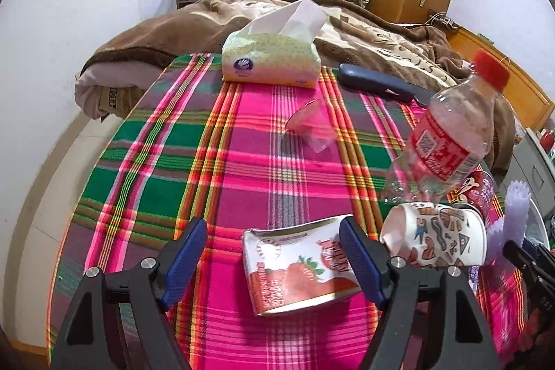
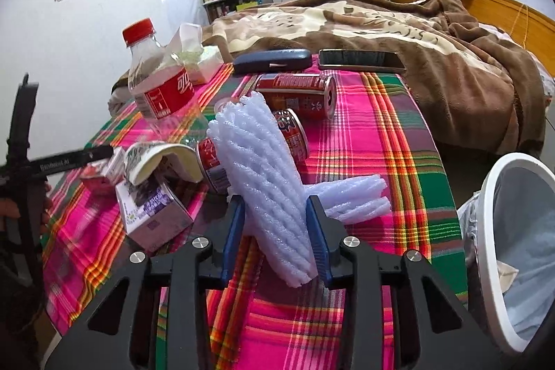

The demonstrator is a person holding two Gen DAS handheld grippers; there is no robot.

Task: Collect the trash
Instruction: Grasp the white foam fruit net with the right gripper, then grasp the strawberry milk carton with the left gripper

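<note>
My left gripper (image 1: 274, 252) is open, its jaws on either side of a flattened strawberry carton (image 1: 298, 266) lying on the plaid cloth (image 1: 208, 162). Beside it lie a crushed paper cup (image 1: 437, 238) and an empty cola bottle (image 1: 451, 134) tilted upright. My right gripper (image 2: 275, 224) is shut on a white foam net sleeve (image 2: 263, 169), held above the cloth. Behind the sleeve lie red cans (image 2: 298, 92), a purple carton (image 2: 152, 210) and the crushed cup (image 2: 159, 162). A second foam piece (image 2: 353, 193) lies to the right.
A white trash bin (image 2: 520, 248) with a liner stands at the right of the table. A tissue pack (image 1: 270, 58), a dark glasses case (image 2: 274, 59) and a phone (image 2: 360, 59) lie at the far edge. A bed with a brown blanket (image 2: 416, 33) is behind.
</note>
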